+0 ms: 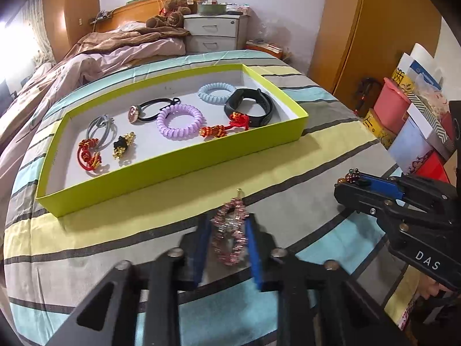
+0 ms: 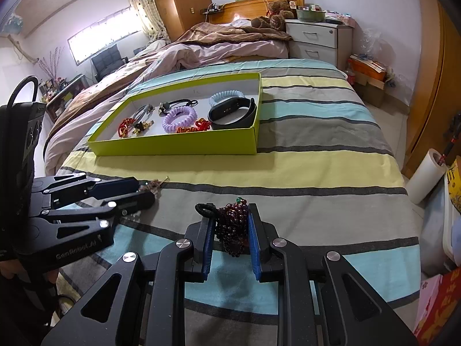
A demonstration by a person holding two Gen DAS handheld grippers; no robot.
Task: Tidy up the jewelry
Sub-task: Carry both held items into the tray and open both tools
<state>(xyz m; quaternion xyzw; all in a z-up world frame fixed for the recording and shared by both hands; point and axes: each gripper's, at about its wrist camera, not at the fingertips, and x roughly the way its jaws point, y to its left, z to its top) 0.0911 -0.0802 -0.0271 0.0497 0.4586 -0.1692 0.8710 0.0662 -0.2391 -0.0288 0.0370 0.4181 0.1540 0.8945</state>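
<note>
A lime-green tray (image 1: 184, 163) (image 2: 173, 144) lies on the striped bed and holds several pieces: a purple coil band (image 1: 180, 122), a pale blue coil band (image 1: 216, 92), a black wristband (image 1: 249, 109), red knotted cords (image 1: 89, 154) and hair ties. My left gripper (image 1: 229, 225) is shut on a pink beaded bracelet (image 1: 230, 236) and holds it above the bedspread, in front of the tray. My right gripper (image 2: 230, 216) is shut on a dark red bead bracelet (image 2: 233, 227), to the right of the left one. Each gripper shows in the other's view (image 1: 350, 180) (image 2: 147, 190).
The striped bedspread (image 2: 317, 158) spreads around the tray. A rumpled duvet (image 2: 201, 49) lies beyond, with a white nightstand (image 2: 314, 43) and wooden wardrobe (image 1: 360, 28). Stacked boxes (image 1: 409, 121) stand off the bed's right edge.
</note>
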